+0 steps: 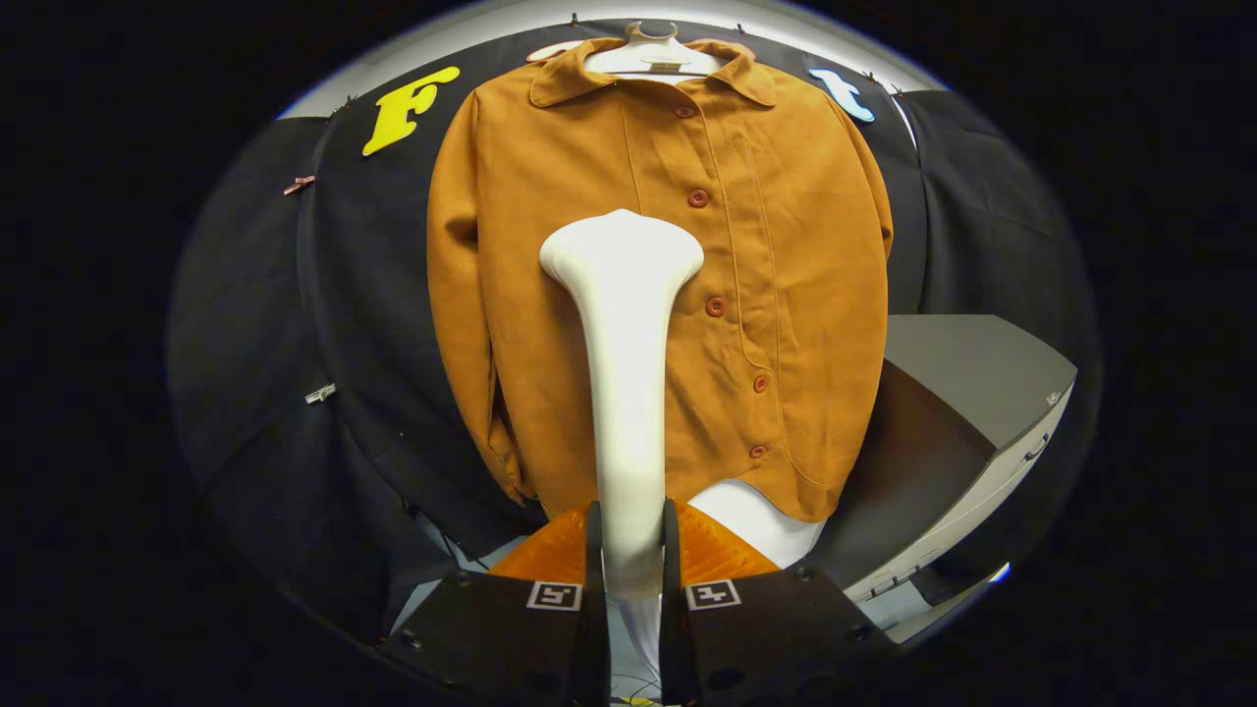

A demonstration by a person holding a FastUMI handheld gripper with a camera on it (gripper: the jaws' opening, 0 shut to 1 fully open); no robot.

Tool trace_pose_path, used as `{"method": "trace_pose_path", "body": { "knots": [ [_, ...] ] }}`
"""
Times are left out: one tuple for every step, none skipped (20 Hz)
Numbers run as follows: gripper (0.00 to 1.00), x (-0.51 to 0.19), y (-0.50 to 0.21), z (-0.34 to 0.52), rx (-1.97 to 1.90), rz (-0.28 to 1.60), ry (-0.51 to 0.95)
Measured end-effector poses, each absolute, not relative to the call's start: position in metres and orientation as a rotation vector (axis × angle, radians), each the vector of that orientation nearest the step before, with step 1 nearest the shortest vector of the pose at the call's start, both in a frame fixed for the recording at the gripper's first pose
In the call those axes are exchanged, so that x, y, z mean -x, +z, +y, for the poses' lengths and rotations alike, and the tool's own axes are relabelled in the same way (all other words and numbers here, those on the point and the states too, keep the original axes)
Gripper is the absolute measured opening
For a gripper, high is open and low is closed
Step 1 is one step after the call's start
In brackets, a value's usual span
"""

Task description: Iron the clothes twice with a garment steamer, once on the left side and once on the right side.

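Note:
An orange-brown buttoned shirt [628, 177] hangs on a white hanger [653, 54] against the black cloth wall. A white garment steamer [626, 324] rises from between the fingers, its handle clamped by them. My gripper [628, 550] is shut on that handle. The steamer's wide head rests against the shirt's left half, about chest height, just left of the button row. The lower part of the handle is hidden between the fingers.
A grey cabinet [982, 393] with a drawer front stands to the right of the shirt. A white surface [766, 525] shows below the shirt's hem. An orange translucent part [717, 550] sits just ahead of the fingers.

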State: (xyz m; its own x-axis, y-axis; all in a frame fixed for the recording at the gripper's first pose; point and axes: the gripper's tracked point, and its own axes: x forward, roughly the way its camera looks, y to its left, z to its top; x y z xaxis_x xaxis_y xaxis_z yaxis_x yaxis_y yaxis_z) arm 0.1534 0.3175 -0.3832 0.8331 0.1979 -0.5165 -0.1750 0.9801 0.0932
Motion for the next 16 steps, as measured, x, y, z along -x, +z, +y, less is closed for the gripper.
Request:
{"method": "trace_pose_path", "body": {
  "knots": [
    [0.23,-0.152,-0.379,0.316,-0.046,0.535,0.201],
    [0.23,-0.150,-0.374,0.314,-0.046,0.523,0.208],
    [0.23,-0.148,-0.371,0.314,-0.041,0.510,0.211],
    [0.23,-0.148,-0.367,0.311,-0.036,0.498,0.214],
    [0.23,-0.148,-0.366,0.310,-0.035,0.494,0.216],
    [0.23,-0.150,-0.369,0.310,-0.028,0.500,0.218],
    [0.23,-0.153,-0.373,0.310,-0.021,0.499,0.219],
    [0.23,-0.157,-0.378,0.307,-0.019,0.507,0.215],
    [0.18,-0.160,-0.382,0.308,-0.021,0.518,0.211],
    [0.18,-0.156,-0.377,0.309,-0.023,0.504,0.208],
    [0.18,-0.153,-0.371,0.308,-0.019,0.476,0.210],
    [0.18,-0.150,-0.362,0.309,-0.017,0.445,0.212],
    [0.18,-0.147,-0.353,0.308,-0.023,0.418,0.215],
    [0.18,-0.144,-0.348,0.305,-0.029,0.395,0.213],
    [0.18,-0.142,-0.338,0.303,-0.036,0.370,0.216],
    [0.18,-0.139,-0.330,0.303,-0.036,0.348,0.219]
  ]
}}
